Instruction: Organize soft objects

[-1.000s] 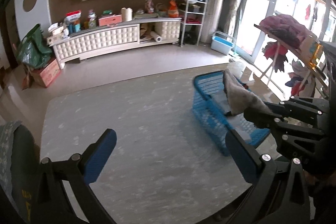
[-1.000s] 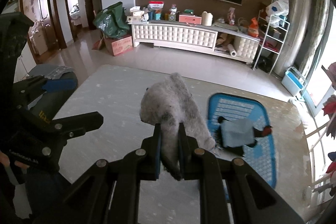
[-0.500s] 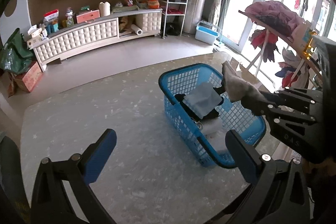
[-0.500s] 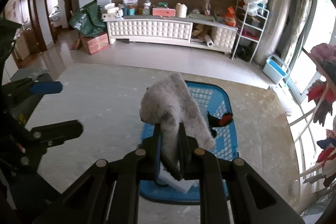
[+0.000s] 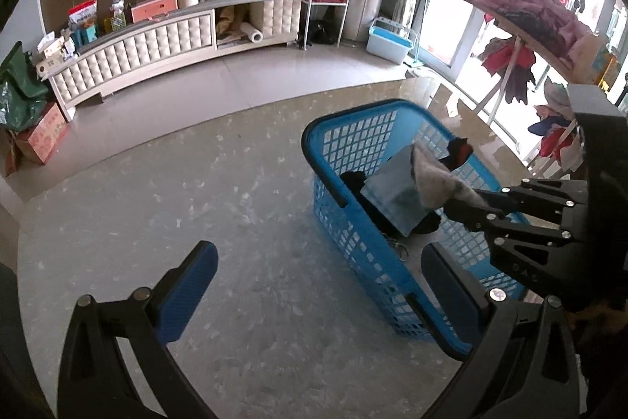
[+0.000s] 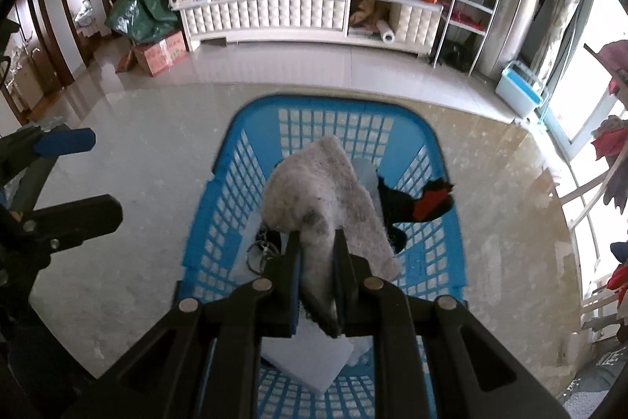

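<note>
My right gripper (image 6: 316, 246) is shut on a fluffy grey cloth (image 6: 318, 191) and holds it over the blue plastic basket (image 6: 251, 128). The left wrist view shows the same cloth (image 5: 435, 181) hanging above the basket (image 5: 353, 230), with the right gripper (image 5: 461, 207) coming in from the right. Inside the basket lie a grey-blue folded cloth (image 5: 392, 191), a black and red item (image 6: 416, 203), a white pad (image 6: 306, 356) and a key ring (image 6: 261, 250). My left gripper (image 5: 314, 285) is open and empty above the marbled table (image 5: 196, 203), left of the basket.
The table ends just past the basket's far side. On the floor beyond stand a long white cabinet (image 6: 274, 14), a wire shelf (image 6: 467, 6), a blue tub (image 6: 518, 89) and, at the right, a rack of clothes (image 5: 530, 26).
My right gripper has carried the grey cloth from beside the basket to over its middle. The basket now sits closer and more centred in both views.
</note>
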Tool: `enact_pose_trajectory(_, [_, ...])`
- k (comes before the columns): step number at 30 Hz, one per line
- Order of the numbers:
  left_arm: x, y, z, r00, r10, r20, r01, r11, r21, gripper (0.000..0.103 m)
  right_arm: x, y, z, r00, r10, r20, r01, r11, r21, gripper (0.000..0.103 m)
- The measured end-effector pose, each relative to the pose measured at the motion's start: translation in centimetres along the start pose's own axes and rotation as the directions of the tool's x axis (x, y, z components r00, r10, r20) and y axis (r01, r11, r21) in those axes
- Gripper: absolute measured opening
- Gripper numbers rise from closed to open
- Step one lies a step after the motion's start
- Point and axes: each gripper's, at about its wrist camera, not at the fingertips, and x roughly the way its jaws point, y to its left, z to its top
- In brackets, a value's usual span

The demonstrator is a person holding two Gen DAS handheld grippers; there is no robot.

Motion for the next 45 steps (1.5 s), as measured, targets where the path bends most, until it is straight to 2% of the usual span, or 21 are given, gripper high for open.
enact_pose_trajectory(9, [2.7,0.8,-0.2,0.999,-0.021,-0.045,0.02,1.0,-0.013,0.103,3.4,0.3,0.2,0.99,0.008,-0.143,-0.01,1.0,-0.014,0.013])
enact_pose_trajectory(19, [3.4,1.5,-0.8,0.998,-0.027,-0.06,0.026,0.999,-0.02,0.103,4.2,0.2,0.1,0.974,0.024,-0.224,-0.027,1.0,-0.013,0.019])
enact_pose_trajectory(22, [3.1,1.7,-0.9,0.998,-0.024,-0.061,0.022,0.999,-0.026,0.103,3.7,0.0,0.0,0.974,0.035,-0.222,-0.036,0.999,-0.003,0.034])
enact_pose_trajectory(24, [2.8,1.7,-1.0,0.998,-0.019,-0.058,0.018,1.0,-0.026,0.103,3.4,-0.1,0.0,0.975,0.046,-0.217,-0.048,0.999,-0.002,0.055])
enact_pose_trajectory(26, [2.6,1.9,-1.1,0.998,-0.014,-0.055,0.013,1.0,-0.024,0.103,2.9,-0.3,-0.4,0.977,0.054,-0.208,-0.055,0.998,0.002,0.065])
enact_pose_trajectory(29, [2.1,1.9,-1.2,0.999,-0.007,-0.048,0.006,1.0,-0.024,0.103,2.3,-0.8,-0.5,0.98,0.025,-0.198,-0.027,1.0,-0.006,0.081])
enact_pose_trajectory(36, [-0.2,1.4,-1.6,1.0,-0.001,-0.013,0.0,1.0,-0.029,0.103,-0.8,-1.2,-1.4,0.986,0.042,-0.164,-0.042,0.999,0.006,0.102])
enact_pose_trajectory(45, [-5.5,0.4,-2.5,0.997,0.008,0.071,-0.004,0.999,-0.05,0.103,-6.3,-1.2,-2.5,0.998,0.032,-0.063,-0.031,0.999,0.018,0.103])
